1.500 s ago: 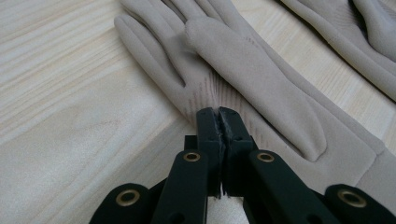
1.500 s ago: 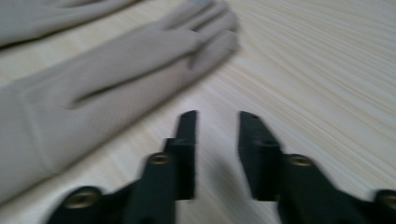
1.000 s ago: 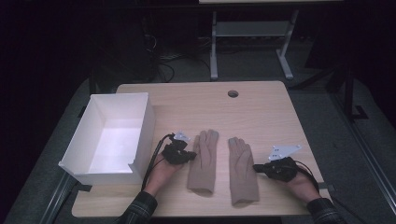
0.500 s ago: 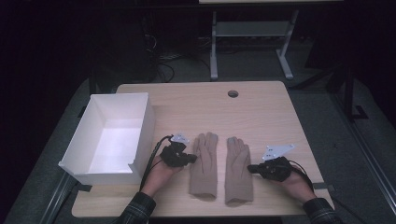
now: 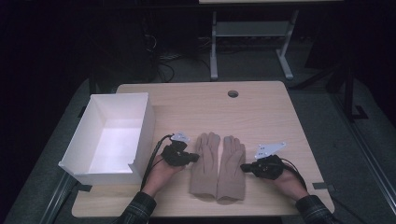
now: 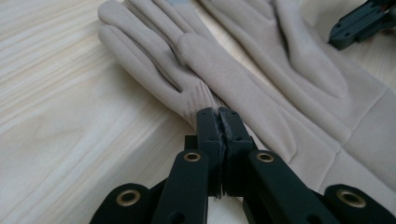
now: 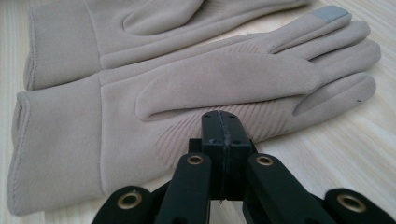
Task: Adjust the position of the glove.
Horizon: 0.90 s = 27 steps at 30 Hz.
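White box: an open-topped white box (image 5: 112, 135) stood on the left part of the wooden table (image 5: 261, 116), its bright inner floor bare.
Gloves: two beige gloves lay flat side by side near the table's front edge, fingers pointing away from the person, cuffs toward them; the left glove (image 5: 204, 161) and the right glove (image 5: 232, 165) touched along their inner edges.
Glove detail: in the right gripper view, one fingertip of the nearer glove (image 7: 196, 93) carried a grey patch.
Left hand: the left hand (image 5: 161, 173) came in from the front edge, a plaid sleeve at the wrist, reaching toward the left glove.
Left gripper: the left gripper (image 5: 192, 158) had its jaws pressed together with nothing between them, tips at the glove's outer edge (image 6: 187, 60).
Right hand: the right hand (image 5: 287, 179) mirrored it beside the right glove.
Right gripper: the right gripper (image 5: 243, 166) had its jaws closed flat on each other, empty, tips just at the glove's edge.
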### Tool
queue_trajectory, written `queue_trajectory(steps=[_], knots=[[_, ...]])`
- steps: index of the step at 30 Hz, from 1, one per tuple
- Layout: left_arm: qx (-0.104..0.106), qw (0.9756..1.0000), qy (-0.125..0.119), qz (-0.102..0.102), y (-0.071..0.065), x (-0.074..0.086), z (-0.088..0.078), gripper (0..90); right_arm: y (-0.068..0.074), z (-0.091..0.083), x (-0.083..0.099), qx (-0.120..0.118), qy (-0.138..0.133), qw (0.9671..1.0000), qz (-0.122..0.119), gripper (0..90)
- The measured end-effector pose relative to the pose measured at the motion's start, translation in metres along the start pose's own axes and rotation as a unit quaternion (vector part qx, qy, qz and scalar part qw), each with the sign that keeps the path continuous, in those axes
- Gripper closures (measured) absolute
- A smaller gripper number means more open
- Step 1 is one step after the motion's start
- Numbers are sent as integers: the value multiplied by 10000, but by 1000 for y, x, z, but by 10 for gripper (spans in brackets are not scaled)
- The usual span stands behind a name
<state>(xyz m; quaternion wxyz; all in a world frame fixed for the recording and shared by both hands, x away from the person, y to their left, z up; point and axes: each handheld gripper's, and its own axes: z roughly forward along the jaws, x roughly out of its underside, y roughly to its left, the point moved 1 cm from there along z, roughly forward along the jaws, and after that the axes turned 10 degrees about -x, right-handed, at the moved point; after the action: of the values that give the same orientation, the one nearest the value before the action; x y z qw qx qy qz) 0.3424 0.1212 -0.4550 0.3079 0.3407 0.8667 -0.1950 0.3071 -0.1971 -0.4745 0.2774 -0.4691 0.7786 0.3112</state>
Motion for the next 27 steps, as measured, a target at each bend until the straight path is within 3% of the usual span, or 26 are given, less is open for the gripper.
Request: queue_trajectory(steps=[5, 12, 17, 27], knots=[[119, 9999, -64, 22, -2, -5, 0, 883, 1, 3, -3, -31, 32, 10000, 27, 897], [425, 9987, -275, -102, -8, -11, -5, 883, 1, 4, -3, -67, 29, 10000, 5, 897], [546, 9977, -404, 34, -18, -20, -6, 883, 2, 4, -3, -87, 47, 10000, -3, 897], [925, 9940, -582, -10, -31, -31, -6, 883, 4, 6, -4, -121, 70, 9999, 1, 897]])
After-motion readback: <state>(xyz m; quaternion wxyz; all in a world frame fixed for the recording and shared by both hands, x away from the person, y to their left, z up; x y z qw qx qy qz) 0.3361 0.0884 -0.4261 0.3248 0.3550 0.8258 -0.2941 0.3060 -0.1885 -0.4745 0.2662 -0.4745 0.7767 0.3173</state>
